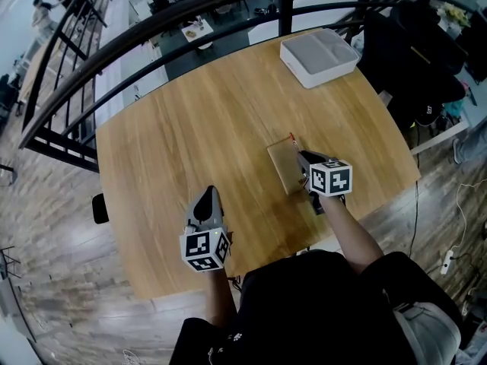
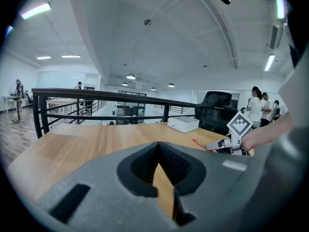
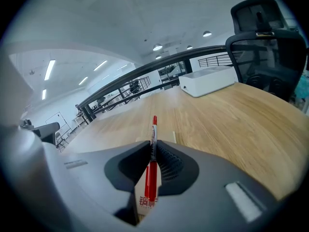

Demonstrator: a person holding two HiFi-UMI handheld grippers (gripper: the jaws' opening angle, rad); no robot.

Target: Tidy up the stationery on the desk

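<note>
From the head view: grips a red pen [image 1: 293,141] in the right gripper [image 1: 302,158] over a flat tan pad [image 1: 283,169] on the worktop [image 1: 190,128]; holds the left gripper [image 1: 207,195] above bare wood. Left gripper view: shows jaws pressed together, empty. Right gripper view: shows jaws pinching the pen lengthwise, white box [image 3: 212,81] beyond.

Jaws of right gripper [image 3: 152,148] clamped on red pen [image 3: 152,170], tip poking forward over wooden desk [image 3: 231,117]; white box [image 3: 212,81] far ahead by black railing [image 3: 145,71], black office chair [image 3: 265,37] right.
</note>
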